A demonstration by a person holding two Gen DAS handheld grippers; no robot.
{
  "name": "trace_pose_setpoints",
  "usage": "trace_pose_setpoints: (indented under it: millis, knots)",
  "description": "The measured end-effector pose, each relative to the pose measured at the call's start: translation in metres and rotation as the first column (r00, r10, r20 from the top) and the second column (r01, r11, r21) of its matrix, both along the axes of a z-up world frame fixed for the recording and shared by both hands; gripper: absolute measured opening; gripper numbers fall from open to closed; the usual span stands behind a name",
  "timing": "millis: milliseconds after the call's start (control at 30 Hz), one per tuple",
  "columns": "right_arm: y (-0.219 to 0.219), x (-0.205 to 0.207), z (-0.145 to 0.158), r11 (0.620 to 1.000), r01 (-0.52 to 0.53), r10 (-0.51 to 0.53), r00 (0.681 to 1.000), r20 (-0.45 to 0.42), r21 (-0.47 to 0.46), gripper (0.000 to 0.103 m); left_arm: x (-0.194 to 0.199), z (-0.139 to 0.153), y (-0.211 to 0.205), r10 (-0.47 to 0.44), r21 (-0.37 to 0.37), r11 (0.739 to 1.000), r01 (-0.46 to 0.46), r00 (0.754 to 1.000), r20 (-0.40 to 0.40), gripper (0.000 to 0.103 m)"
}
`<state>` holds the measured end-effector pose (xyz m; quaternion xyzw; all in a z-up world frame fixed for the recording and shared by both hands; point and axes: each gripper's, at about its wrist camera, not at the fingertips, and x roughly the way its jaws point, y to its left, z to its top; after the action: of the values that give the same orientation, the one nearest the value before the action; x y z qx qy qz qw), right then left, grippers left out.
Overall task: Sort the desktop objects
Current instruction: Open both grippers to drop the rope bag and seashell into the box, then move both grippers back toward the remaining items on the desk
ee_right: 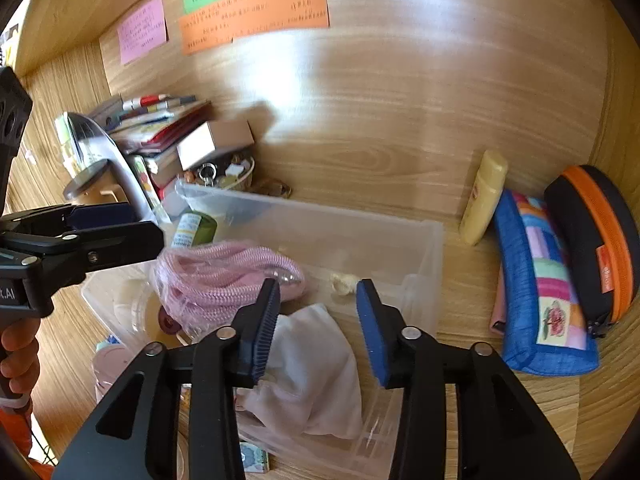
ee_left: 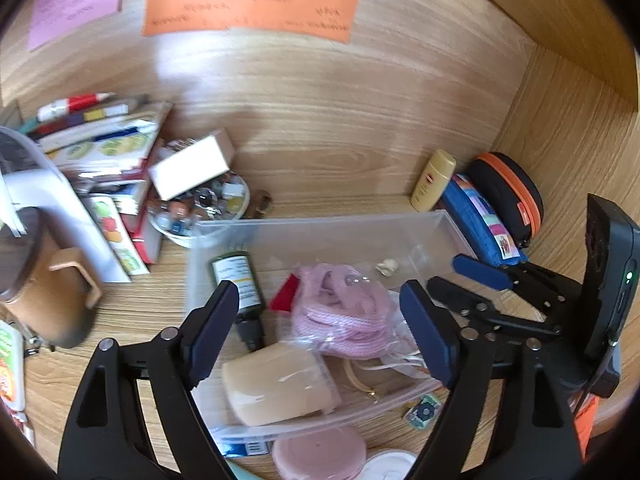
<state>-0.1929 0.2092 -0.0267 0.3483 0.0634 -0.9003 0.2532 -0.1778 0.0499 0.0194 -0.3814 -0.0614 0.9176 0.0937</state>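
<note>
A clear plastic bin (ee_left: 320, 226) (ee_right: 424, 240) sits on the wooden desk. It holds a green bottle (ee_left: 239, 280) (ee_right: 196, 229), a bagged pink cord (ee_left: 344, 316) (ee_right: 216, 280), a beige bagged item (ee_left: 276, 384), a white cloth (ee_right: 316, 364) and a small white shell-like piece (ee_left: 387, 267) (ee_right: 343, 282). My left gripper (ee_left: 324, 332) is open above the bin, over the cord. My right gripper (ee_right: 316, 316) is open above the white cloth; it shows in the left wrist view (ee_left: 472, 280). The left gripper also shows in the right wrist view (ee_right: 120, 224).
A yellow bottle (ee_left: 432, 180) (ee_right: 482, 198), a blue patchwork pouch (ee_left: 482, 220) (ee_right: 540, 284) and a black-orange case (ee_left: 508, 196) (ee_right: 596, 240) stand right of the bin. Books (ee_left: 108, 148), a white box (ee_left: 190, 164), a bowl of trinkets (ee_left: 200, 204) and a mug (ee_left: 48, 280) lie left. Pink lids (ee_left: 320, 458) lie in front.
</note>
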Motion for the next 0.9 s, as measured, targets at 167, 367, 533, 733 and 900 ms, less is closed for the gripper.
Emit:
trace_pose_setpoints:
  millis: [167, 367, 533, 733, 900]
  knots:
    - [0.005, 0.009, 0.016, 1.000, 0.019, -0.020, 0.999, -0.049, -0.017, 0.052, 0.015, 0.008, -0.013, 0.033, -0.016, 0.999, -0.033, 0.999, -0.029, 0.092]
    - [0.010, 0.029, 0.035, 0.999, 0.029, -0.033, 0.995, -0.097, -0.041, 0.061, 0.034, 0.010, -0.029, 0.057, -0.039, 0.997, -0.059, 0.997, -0.045, 0.093]
    - [0.013, 0.045, 0.040, 0.998, 0.047, -0.051, 0.994, -0.101, -0.045, 0.061, 0.047, 0.005, -0.041, 0.074, -0.058, 0.995, -0.076, 0.996, -0.045, 0.094]
    - [0.016, 0.066, 0.035, 0.997, 0.067, -0.069, 0.993, -0.093, -0.025, 0.062, 0.065, -0.009, -0.061, 0.102, -0.059, 0.993, -0.103, 0.995, -0.019, 0.094]
    - [0.018, 0.079, 0.025, 0.997, 0.077, -0.077, 0.995, -0.069, -0.012, 0.063, 0.075, -0.027, -0.075, 0.123, -0.056, 0.991, -0.121, 0.992, 0.029, 0.094]
